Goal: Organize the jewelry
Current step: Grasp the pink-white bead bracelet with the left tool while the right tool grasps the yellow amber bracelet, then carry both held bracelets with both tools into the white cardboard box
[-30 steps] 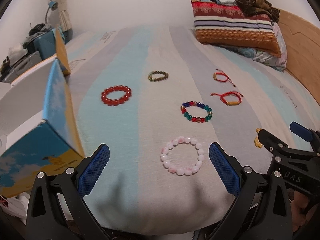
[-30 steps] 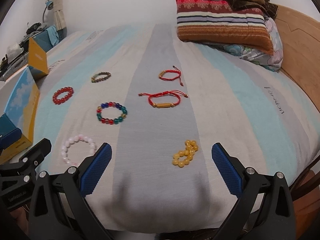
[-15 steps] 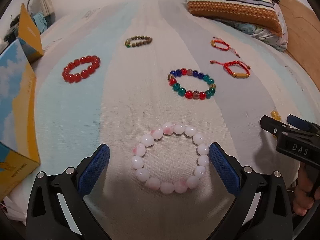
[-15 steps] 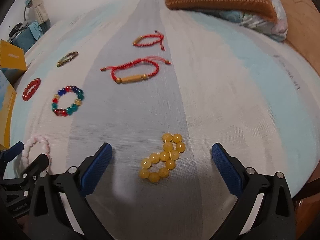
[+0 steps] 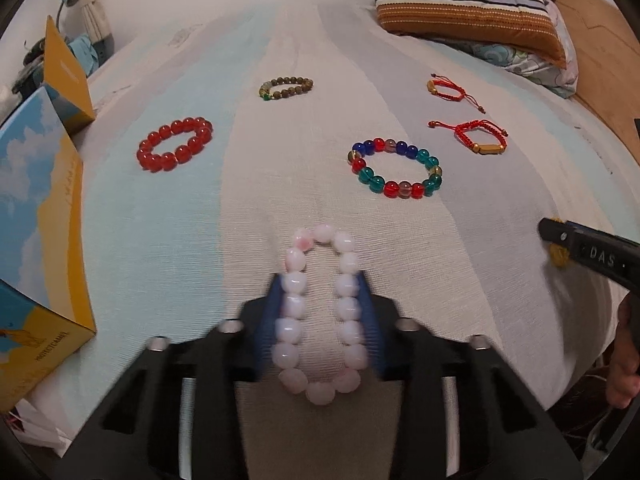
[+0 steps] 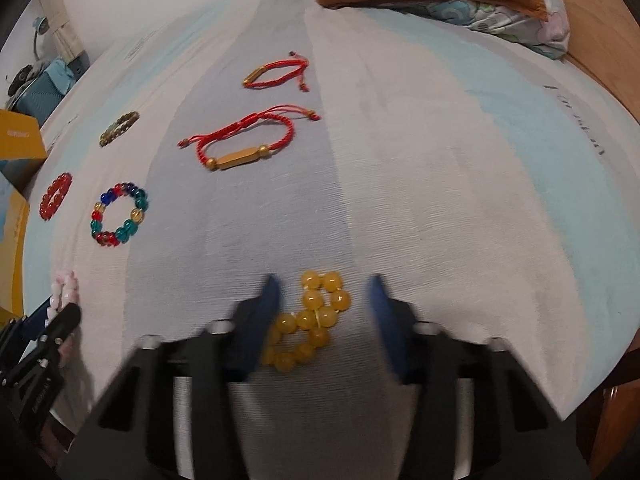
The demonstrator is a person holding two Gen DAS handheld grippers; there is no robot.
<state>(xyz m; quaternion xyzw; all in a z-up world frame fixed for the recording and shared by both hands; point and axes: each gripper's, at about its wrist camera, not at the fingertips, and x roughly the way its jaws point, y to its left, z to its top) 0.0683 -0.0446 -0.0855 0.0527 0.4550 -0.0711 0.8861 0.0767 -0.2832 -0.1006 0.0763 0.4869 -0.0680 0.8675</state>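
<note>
Both tongs are closing: your left tongs [image 5: 322, 320] squeeze the pink bead bracelet [image 5: 320, 314] lengthwise, your right tongs [image 6: 324, 320] straddle the bunched yellow bead bracelet [image 6: 308, 320], untouched

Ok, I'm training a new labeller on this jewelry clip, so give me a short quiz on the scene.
1. What lies between the jaws of the left gripper? A a silver chain; B the pink bracelet; C a wristwatch.
2. True or false: the gold-bar cord bracelet touches the smaller cord bracelet.
3. How many bracelets lie on the bed?
Key: 1 B; the jaws are closing, pads pressing it into an oval. 2 False; they lie apart. 3 Seven.
</note>
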